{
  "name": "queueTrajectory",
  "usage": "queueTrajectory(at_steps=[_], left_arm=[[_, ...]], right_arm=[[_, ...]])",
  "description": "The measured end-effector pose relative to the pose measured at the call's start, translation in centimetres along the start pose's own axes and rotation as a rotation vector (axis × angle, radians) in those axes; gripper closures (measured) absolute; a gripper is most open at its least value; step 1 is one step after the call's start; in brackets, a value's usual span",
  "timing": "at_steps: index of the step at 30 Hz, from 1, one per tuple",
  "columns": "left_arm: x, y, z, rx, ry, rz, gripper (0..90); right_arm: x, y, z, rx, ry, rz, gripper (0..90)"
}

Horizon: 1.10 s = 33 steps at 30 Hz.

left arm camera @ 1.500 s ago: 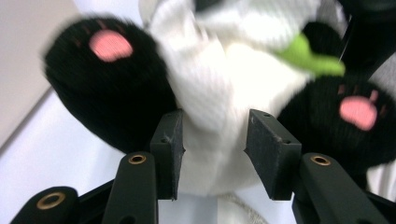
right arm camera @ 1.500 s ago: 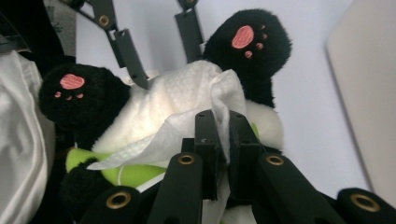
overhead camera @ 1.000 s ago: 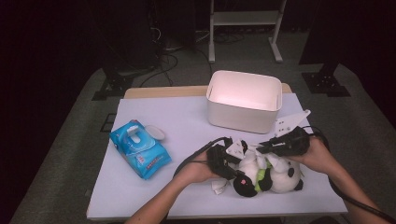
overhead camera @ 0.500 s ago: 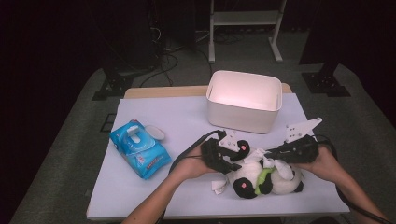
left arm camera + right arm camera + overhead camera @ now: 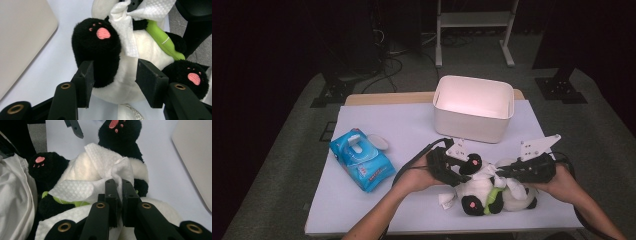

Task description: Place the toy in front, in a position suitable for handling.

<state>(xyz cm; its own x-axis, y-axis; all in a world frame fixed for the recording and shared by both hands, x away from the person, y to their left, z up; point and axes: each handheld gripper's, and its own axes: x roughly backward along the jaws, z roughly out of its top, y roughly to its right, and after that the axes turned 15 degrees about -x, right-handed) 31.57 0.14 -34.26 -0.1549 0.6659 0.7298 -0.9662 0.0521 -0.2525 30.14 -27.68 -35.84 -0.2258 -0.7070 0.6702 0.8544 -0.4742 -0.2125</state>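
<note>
Right gripper view: right gripper (image 5: 119, 185) clenched on white wipe (image 5: 110, 168) draped over panda plush (image 5: 82, 167). Left gripper (image 5: 113, 77) jaws just been opening, straddling plush leg, pads not pressing. Plush lies nr table's (image 5: 412, 125) front-right edge, w/ bin (image 5: 473, 107) behind.

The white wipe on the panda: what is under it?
The white wipe drapes the plush panda's white belly and part of its green piece. What lies beneath the folds stays hidden.

Left gripper (image 5: 113, 82) with jaws parted around the black leg (image 5: 96, 47) of a plush panda (image 5: 130, 82); a white wipe (image 5: 130, 27) drapes its belly beside a green piece (image 5: 162, 41); jaws have just been opening
</note>
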Motion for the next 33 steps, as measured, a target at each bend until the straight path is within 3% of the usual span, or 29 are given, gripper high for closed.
queueTrajectory(at_steps=[3, 9, 13, 15, 18, 21, 23, 25, 27, 31, 33], left_arm=[[0.2, -0.2, -0.1, 0.008, -0.006, 0.016, 45.7], [-1.0, -0.4, -0.1, 0.022, -0.024, -0.002, 45.5], [-2.5, -0.8, -0.3, 0.053, -0.026, -0.031, 41.5], [-2.7, -1.1, -0.5, 0.063, -0.001, -0.047, 43.6], [-2.3, -1.1, -0.5, 0.046, 0.016, -0.042, 54.1], [-1.7, -1.3, 0.1, 0.013, 0.011, -0.022, 57.4], [-1.0, -1.7, 0.6, -0.024, -0.002, 0.018, 58.3], [-0.3, -2.2, 0.8, -0.028, -0.002, 0.045, 59.1], [-0.1, -2.4, 0.7, -0.049, -0.042, 0.041, 59.4], [-0.1, -1.9, 0.1, -0.052, -0.022, 0.050, 60.1], [-0.1, -1.6, -0.1, -0.044, 0.001, 0.042, 60.4]], right_arm=[[0.1, 0.1, -0.1, -0.006, 0.002, 0.016, 84.5], [-0.1, 0.0, -0.2, -0.007, 0.008, 0.032, 84.6], [-0.1, -0.2, -0.4, -0.012, 0.018, 0.050, 84.5], [-0.1, -0.3, -0.6, -0.007, 0.024, 0.044, 84.5], [0.0, -0.3, -0.7, -0.016, 0.036, 0.048, 84.5], [0.1, -0.3, -0.3, -0.013, 0.050, 0.053, 84.4], [0.1, -0.5, 0.1, -0.008, 0.054, 0.055, 84.5], [-0.1, -0.8, 0.4, 0.002, 0.066, 0.071, 84.5], [-0.5, -1.4, 0.8, 0.015, 0.072, 0.090, 84.5], [-1.1, -1.7, 1.5, 0.046, 0.057, 0.090, 84.5], [-0.6, -1.9, 2.2, 0.055, 0.087, 0.091, 84.4]])
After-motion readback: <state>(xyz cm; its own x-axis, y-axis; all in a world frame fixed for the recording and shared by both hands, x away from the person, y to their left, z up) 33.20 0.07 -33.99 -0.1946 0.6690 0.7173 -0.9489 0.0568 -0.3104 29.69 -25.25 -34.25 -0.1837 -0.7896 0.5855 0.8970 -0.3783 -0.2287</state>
